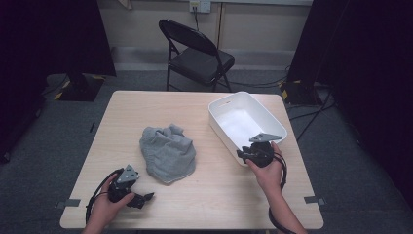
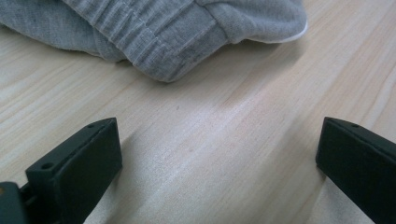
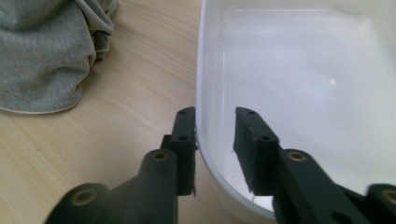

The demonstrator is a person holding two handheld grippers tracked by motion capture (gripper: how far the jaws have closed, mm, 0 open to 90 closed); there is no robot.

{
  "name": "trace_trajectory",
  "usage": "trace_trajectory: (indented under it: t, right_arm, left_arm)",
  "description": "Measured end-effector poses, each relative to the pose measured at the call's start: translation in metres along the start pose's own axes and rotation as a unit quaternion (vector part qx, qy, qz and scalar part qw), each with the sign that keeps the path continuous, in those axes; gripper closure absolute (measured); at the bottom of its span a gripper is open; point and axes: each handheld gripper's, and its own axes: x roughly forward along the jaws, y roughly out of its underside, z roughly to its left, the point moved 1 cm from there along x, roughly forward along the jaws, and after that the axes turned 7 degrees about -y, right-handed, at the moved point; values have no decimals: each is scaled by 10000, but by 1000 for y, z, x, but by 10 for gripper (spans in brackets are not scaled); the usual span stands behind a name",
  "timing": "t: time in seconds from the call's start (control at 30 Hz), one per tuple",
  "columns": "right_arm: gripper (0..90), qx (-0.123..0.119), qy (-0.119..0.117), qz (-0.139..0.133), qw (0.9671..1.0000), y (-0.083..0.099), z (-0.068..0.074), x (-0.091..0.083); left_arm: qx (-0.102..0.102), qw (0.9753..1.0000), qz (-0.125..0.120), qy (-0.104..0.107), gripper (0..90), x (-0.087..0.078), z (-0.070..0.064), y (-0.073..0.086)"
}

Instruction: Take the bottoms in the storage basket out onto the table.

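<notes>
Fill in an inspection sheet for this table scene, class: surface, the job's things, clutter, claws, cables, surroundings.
Surface: pale wooden table, bare apart from the job's things.
Job's things: crumpled grey garment near the middle; white tub at the right, nothing inside.
Clutter: nothing seen.
Claws: left claw open, low over the table, short of the garment; right claw straddles the tub's near rim, one jaw outside against the wall, one inside with a gap.
Cables: one trails from each claw; more lie on the floor at the right.
Surroundings: black folding chair beyond the table, dark curtains both sides, grey carpet.
</notes>
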Motion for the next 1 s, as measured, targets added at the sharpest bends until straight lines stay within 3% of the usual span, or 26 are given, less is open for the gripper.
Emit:
trace_trajectory:
  t: [0.1,0.27,1.0]
  right_arm:
    - [802,-90,-28,-23,10000,-1,2,2]
    - [817,-72,26,-67,9999,-4,2,5]
    - [835,204,282,-205,9992,-11,-36,9]
  left_arm:
    - [1,10000,-2,0,0,0,0,0]
    - [1,10000,1,0,0,0,0,0]
    - [0,10000,-2,0,0,0,0,0]
